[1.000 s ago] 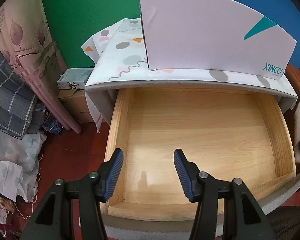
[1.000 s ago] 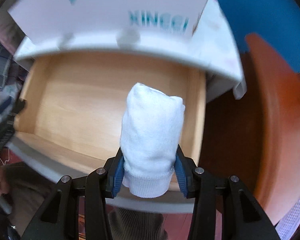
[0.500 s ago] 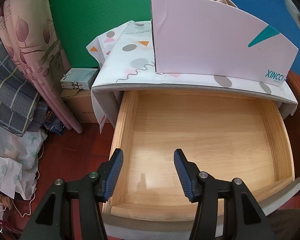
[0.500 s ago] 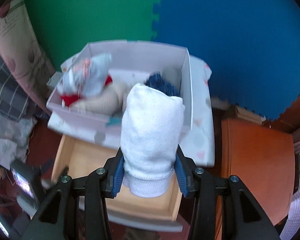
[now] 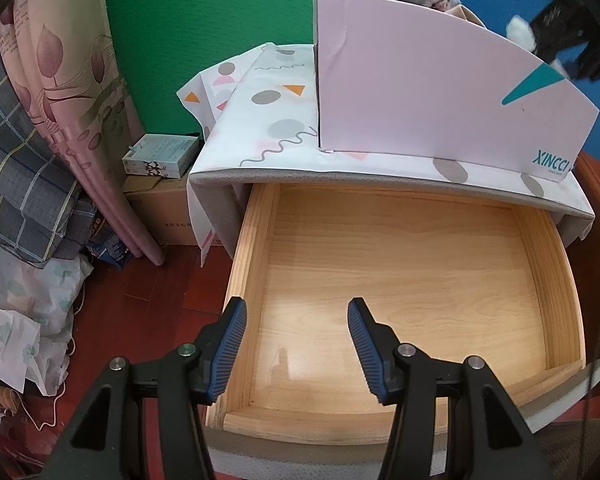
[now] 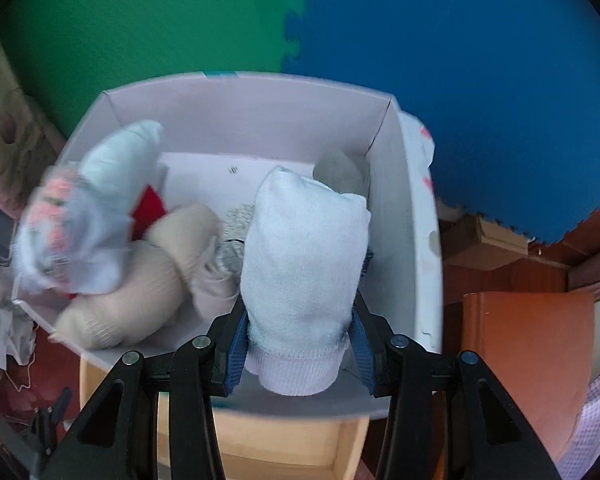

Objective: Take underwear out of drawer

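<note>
My right gripper (image 6: 300,348) is shut on a rolled white piece of underwear (image 6: 304,264) and holds it over the white cardboard box (image 6: 404,216) on the cabinet top. The box holds several other rolled garments, beige (image 6: 140,296), light blue floral (image 6: 76,240) and grey (image 6: 338,168). My left gripper (image 5: 296,344) is open and empty above the front of the pulled-out wooden drawer (image 5: 404,292), whose floor is bare. The right gripper with the white roll (image 5: 520,32) shows at the top right of the left wrist view, above the box (image 5: 440,92).
The cabinet top wears a patterned white cloth (image 5: 268,120). Left of the cabinet are a small box (image 5: 160,156) on a carton, hanging curtains (image 5: 68,92) and piled fabric. An orange-brown wooden piece of furniture (image 6: 528,360) stands right of the cabinet. Green and blue foam mats cover the wall.
My right gripper carried the white roll up out of the drawer and over the box. My left gripper stayed open and drew back slightly.
</note>
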A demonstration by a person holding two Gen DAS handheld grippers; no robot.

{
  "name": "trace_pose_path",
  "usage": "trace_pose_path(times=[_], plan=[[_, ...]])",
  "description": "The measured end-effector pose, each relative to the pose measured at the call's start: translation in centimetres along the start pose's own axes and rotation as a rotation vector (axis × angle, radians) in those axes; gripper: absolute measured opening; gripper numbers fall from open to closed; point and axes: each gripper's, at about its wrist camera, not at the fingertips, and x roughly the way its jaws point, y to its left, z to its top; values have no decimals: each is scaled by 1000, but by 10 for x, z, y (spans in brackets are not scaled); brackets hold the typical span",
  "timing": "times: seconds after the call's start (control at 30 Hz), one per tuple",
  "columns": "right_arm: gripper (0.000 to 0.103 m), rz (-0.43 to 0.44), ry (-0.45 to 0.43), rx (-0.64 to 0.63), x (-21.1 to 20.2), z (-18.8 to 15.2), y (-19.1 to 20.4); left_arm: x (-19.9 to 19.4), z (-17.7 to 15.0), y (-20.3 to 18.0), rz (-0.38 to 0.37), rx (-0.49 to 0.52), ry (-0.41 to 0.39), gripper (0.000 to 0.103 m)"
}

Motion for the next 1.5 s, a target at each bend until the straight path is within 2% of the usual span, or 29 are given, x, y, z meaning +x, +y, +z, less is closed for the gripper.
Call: trace_pose_path(times=[0.1,0.3,0.37,0.43,0.47,0.53,0.63,0.73,0.8,0.87,0.97,1.13,1.3,1.4,1.5], plan=[[45,-6,13,10,17,0,-1,0,1,0,1,-2,-2,54],[46,-36,-16,-23,18,-2,5,0,0,-3,1,2,-3,54],[50,-45,-37,-29,14,-4,5,0,0,-4,4,7,-3,54],[64,-45,-70,-26,4,-7,4,0,0,-4,1,6,-3,54],[66,-43,-89,-24,-5,-10,3,0,0,-4,-1,3,-2,54],[78,-14,-131,-21,-23,-18,0,0,1,-4,-3,1,0,54],[86,23,-203,-22,-58,-41,-1,0,2,-6,-2,4,-2,54],[93,19,-281,-31,-89,-76,0,-3,1,-8,0,6,-13,54],[98,11,-330,-29,-101,-113,3,-3,1,-9,-5,5,-13,54],[99,7,-345,-23,-99,-146,6,-7,0,-11,-16,-2,-18,54],[99,14,-309,-3,-75,-199,16,-14,-4,-14,-28,4,-25,54],[99,43,-207,50,-25,-253,30,-32,-18,-25,-71,29,-35,54],[99,42,-171,62,-4,-273,41,-50,-38,-45,-83,84,-53,54],[99,17,-201,48,-8,-274,45,-55,-46,-52,-85,99,-53,54],[100,18,-201,86,-6,-278,41,-59,-53,-56,-83,98,-55,54]])
